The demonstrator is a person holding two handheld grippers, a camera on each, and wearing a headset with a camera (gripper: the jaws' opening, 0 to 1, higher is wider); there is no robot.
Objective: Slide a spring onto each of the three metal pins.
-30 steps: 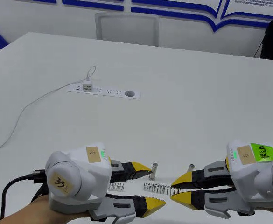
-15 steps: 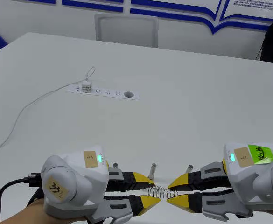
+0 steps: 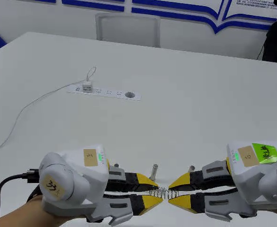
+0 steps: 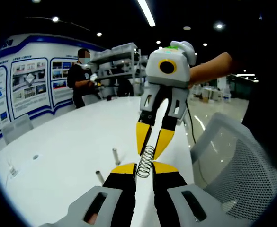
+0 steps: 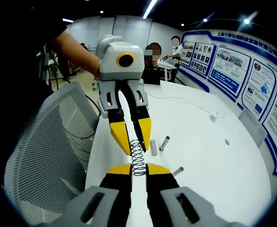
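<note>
Both grippers meet nose to nose low over the table [image 3: 185, 109], with the spring [image 3: 164, 192] strung between them. The left gripper [image 4: 144, 168] has its jaws drawn narrow on one end of the spring. The right gripper [image 5: 138, 169] pinches the other end just as narrowly. That reads as a handover or a re-grip, so one end of the spring comes free to take a pin.

Just beyond the spring a pin [image 3: 153, 172] stands to its left and another pin [image 3: 191, 169] to its right, both bare. A third pin [image 3: 116, 166] pokes up further left of the spring. A second spring [image 5: 153, 146] lies on the table just beside the spring. No pin wears a spring yet, so all three are to do.
</note>
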